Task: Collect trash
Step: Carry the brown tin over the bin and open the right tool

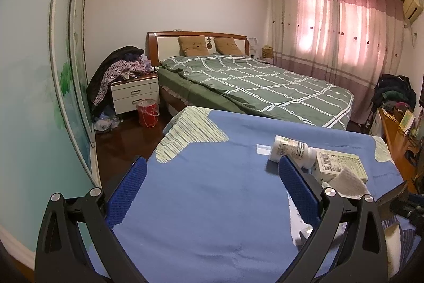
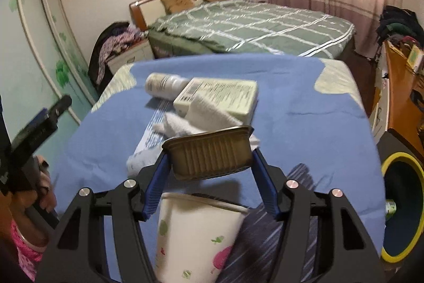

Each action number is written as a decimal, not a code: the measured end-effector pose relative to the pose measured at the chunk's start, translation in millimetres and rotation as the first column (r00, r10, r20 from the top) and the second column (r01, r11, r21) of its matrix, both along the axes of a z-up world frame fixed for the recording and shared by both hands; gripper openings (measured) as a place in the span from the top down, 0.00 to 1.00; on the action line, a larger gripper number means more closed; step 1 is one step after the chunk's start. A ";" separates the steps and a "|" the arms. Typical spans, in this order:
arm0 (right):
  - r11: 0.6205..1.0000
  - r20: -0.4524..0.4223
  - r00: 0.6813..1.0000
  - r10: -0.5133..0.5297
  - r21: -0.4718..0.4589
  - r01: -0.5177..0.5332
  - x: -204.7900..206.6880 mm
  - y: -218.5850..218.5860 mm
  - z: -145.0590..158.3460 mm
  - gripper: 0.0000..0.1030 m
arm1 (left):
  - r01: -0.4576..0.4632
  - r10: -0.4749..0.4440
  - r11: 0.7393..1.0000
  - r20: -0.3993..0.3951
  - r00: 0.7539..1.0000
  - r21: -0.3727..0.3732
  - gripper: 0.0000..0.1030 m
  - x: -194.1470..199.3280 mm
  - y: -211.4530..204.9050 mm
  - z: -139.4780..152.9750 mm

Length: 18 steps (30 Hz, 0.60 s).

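Observation:
My right gripper (image 2: 209,163) is shut on a gold foil tray (image 2: 209,155) and holds it above the blue-covered table (image 2: 304,123), over a white paper cup (image 2: 193,238). A white pill bottle (image 2: 164,85), a cream box (image 2: 220,96) and a white crumpled cloth (image 2: 190,121) lie beyond. My left gripper (image 1: 212,177) is open and empty over the blue cloth (image 1: 198,203), its right finger beside the bottle (image 1: 290,147), the box (image 1: 341,163) and the cloth (image 1: 347,183). The foil tray's edge (image 1: 392,194) shows at far right.
A black bin with a yellow rim (image 2: 402,208) stands right of the table. A striped dark cloth (image 2: 265,238) lies beside the cup. A bed (image 1: 254,86), a nightstand (image 1: 135,94), a red bucket (image 1: 148,113) and a wardrobe (image 1: 39,97) lie beyond.

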State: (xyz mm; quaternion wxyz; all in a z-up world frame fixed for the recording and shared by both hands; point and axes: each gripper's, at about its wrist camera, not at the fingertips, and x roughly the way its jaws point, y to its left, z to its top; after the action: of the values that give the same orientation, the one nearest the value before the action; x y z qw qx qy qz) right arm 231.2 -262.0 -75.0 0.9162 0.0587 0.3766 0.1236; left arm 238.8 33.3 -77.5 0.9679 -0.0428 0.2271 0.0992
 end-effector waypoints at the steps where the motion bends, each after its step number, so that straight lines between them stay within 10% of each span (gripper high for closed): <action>1: 1.000 0.006 1.000 -0.012 0.007 0.012 -2.8 -4.3 1.4 0.43 | 0.001 -0.001 1.000 -0.001 1.000 0.000 0.05 -0.5 0.2 0.1; 11: 0.960 0.066 0.958 -0.280 0.003 0.280 -41.2 -76.6 -4.3 0.43 | 0.018 -0.018 1.000 -0.007 1.000 0.011 0.05 -3.3 -5.9 -1.1; 18: 0.808 0.078 0.806 -0.586 -0.010 0.589 -66.7 -163.9 -23.9 0.43 | 0.028 -0.028 0.999 -0.010 1.000 0.027 0.05 -4.5 -12.2 -2.0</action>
State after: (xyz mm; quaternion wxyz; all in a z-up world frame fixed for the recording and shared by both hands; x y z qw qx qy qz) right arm 164.4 -425.9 -98.8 0.9232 0.1524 0.3092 -0.1700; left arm 234.3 21.1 -79.5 0.9686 -0.0260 0.2308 0.0887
